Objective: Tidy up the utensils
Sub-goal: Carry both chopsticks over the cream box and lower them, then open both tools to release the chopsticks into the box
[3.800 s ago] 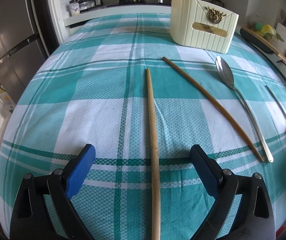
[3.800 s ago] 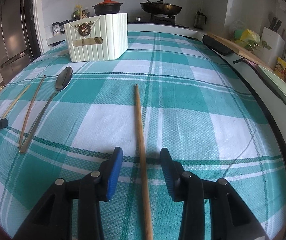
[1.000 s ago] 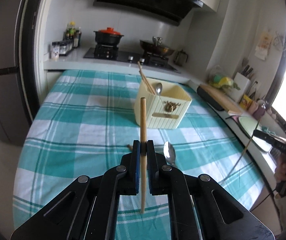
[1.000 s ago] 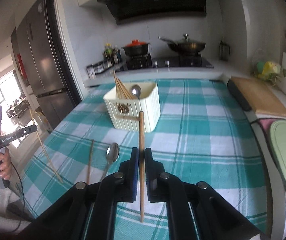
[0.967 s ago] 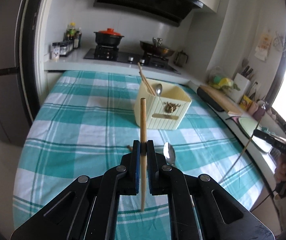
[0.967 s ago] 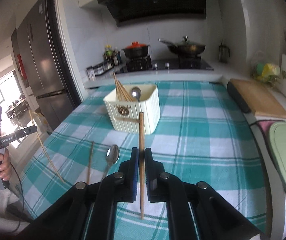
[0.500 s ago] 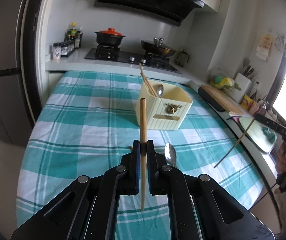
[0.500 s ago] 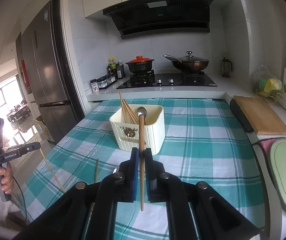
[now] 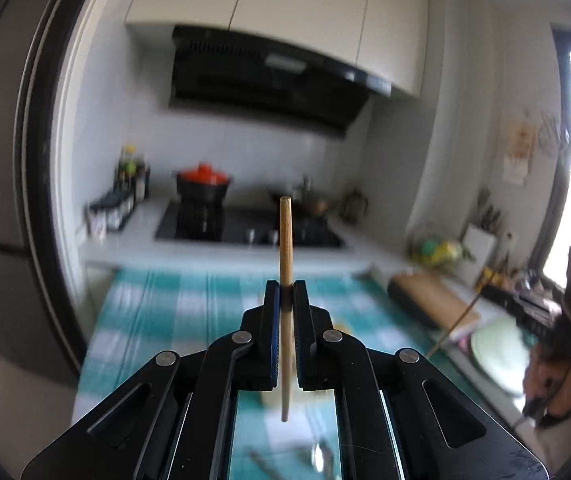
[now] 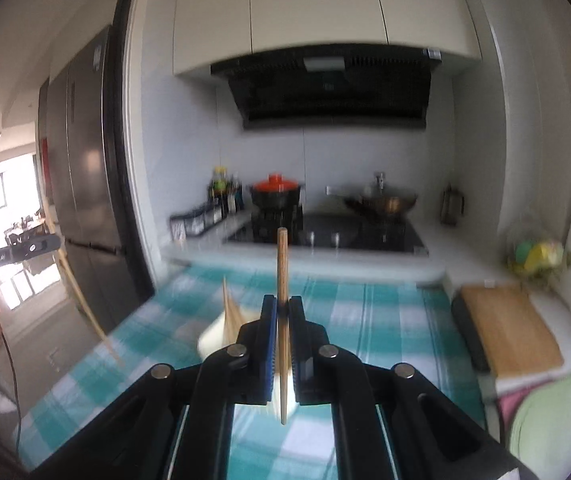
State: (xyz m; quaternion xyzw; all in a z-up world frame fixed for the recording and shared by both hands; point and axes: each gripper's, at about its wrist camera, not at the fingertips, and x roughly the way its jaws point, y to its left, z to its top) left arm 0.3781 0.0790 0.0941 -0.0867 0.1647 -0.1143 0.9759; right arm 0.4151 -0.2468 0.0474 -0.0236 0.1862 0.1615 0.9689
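Two slim, light-brown wooden chopsticks (image 9: 286, 248) (image 10: 282, 264) stand upright, one per gripper (image 9: 286, 294) (image 10: 282, 308).

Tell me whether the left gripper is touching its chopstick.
Touching. The left wrist view shows the left gripper with jaws clamped on the upright chopstick.

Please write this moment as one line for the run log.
left claw: shut on chopstick, upright | right claw: shut on second chopstick, upright | holder: below, blurred
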